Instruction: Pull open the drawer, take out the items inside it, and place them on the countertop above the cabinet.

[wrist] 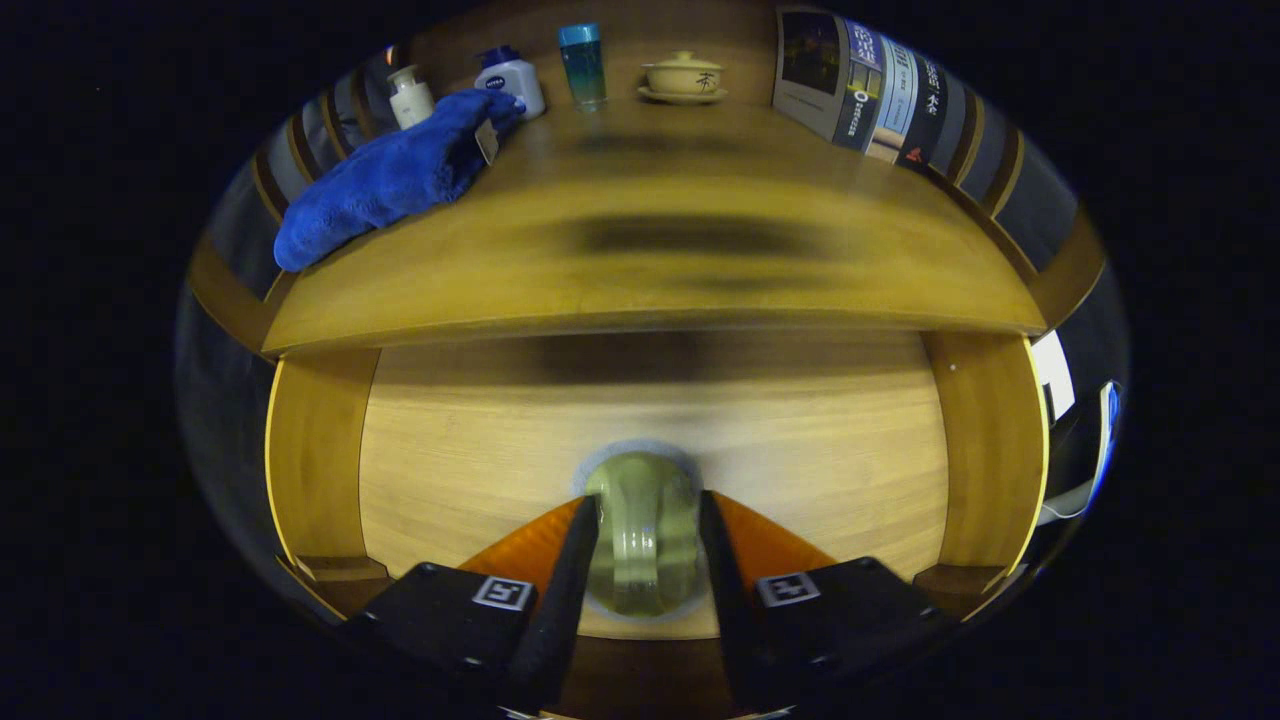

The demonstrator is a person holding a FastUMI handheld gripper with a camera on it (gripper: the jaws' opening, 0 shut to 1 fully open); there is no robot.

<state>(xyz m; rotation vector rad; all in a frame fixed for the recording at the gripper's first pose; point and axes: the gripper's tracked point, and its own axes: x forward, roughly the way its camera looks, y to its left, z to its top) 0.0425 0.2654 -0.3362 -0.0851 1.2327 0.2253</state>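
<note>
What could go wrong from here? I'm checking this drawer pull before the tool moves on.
1. The tool has its fingers on either side of the pale green drawer knob; the knob looks smooth and rounded, so the grip might slip off during the pull.
2. The blue towel overhangs the countertop edge, so a jolt could drop it.
3. The bottles and lidded cup crowd the back, limiting placing room.

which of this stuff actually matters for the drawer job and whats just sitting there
Belongs to the job:
- gripper, fingers closed on the drawer knob
- drawer front, not visibly pulled out
- countertop, where the items go

Just lying about:
- blue towel
- two white lotion bottles
- blue tumbler
- lidded tea bowl on saucer
- magazines
</note>
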